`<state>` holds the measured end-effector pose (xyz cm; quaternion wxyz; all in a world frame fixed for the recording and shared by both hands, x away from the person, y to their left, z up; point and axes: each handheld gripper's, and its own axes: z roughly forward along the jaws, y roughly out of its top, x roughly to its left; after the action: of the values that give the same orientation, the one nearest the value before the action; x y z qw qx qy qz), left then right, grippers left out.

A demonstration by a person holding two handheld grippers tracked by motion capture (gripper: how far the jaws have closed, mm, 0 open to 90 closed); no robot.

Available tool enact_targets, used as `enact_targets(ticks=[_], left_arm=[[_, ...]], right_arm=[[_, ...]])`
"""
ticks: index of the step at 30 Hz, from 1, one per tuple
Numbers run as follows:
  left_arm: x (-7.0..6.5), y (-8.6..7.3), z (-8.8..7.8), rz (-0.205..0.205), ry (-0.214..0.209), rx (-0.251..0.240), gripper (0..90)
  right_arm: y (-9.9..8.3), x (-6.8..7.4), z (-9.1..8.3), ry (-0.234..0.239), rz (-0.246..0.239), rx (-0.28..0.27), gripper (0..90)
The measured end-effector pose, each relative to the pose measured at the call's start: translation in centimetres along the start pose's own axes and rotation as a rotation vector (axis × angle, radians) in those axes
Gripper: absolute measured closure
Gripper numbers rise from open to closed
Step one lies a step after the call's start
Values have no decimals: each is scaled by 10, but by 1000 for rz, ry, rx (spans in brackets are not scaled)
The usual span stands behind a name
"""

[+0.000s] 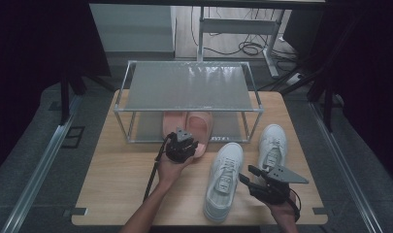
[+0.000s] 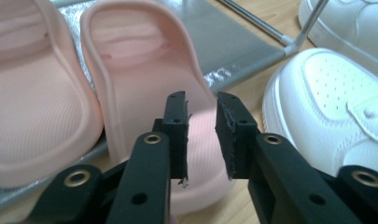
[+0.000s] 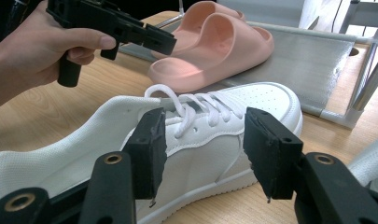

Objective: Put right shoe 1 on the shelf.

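The left tongs (image 2: 200, 135) are hovering just above the heel end of the right-hand pink slipper (image 2: 149, 84), their jaws standing a narrow gap apart with nothing between them. That slipper is lying beside its twin (image 2: 32, 88) on the lower shelf of the metal shoe rack (image 1: 184, 87), its heel overhanging the shelf's front edge toward the worktop (image 1: 116, 184); the upper shelf is carrying nothing. The right tongs (image 3: 203, 144) are waiting with jaws wide, near the side of a white sneaker (image 3: 210, 135) but apparently not touching it, though the close view makes contact hard to judge. A second white sneaker (image 1: 272, 143) is lying just beyond, near the rack's right foot. The slipper looks like light, thick foam, soft and springy rather than slippery, so the raised heel rim is probably offering the firmest hold. The sneaker is likely heavier and stiffer, best pinched at the collar or the side wall.
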<state>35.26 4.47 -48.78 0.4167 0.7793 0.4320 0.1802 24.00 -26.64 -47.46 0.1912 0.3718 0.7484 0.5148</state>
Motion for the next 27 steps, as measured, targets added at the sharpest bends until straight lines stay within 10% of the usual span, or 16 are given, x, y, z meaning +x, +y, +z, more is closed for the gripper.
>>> enact_targets(ticks=[27], left_arm=[[-1,-37,-29,14,-83,20,897]], right_arm=[[0,1,0,0,0,1,494]])
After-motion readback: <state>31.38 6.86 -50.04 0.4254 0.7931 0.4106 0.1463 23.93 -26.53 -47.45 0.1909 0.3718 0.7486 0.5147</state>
